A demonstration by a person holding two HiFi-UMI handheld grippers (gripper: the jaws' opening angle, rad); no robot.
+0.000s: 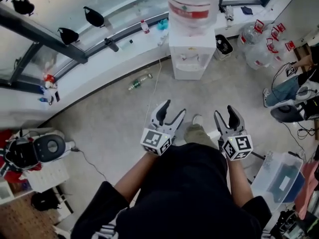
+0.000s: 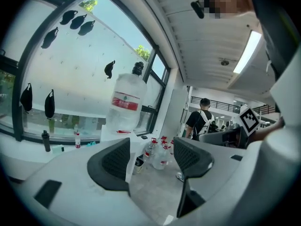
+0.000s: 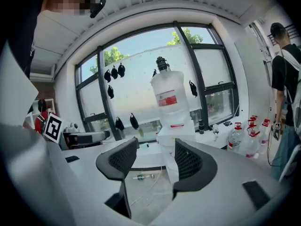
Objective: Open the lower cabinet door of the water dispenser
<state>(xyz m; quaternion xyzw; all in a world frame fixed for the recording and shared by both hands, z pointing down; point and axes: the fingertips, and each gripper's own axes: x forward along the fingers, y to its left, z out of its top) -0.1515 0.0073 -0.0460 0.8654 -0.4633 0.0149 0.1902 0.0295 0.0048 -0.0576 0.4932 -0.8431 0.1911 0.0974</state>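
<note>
Upright water dispenser [image 1: 192, 54] faces the left gripper [image 1: 174, 108] and right gripper [image 1: 225, 111], jaws spread, empty.

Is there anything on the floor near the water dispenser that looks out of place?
Yes. A small bottle lies on its side on the floor, left of the water dispenser, near a thin loose cable. Nothing looks spilled.

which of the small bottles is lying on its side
The green bottle on the floor, left of the water dispenser. The red-capped bottle stands upright on the window ledge.
</note>
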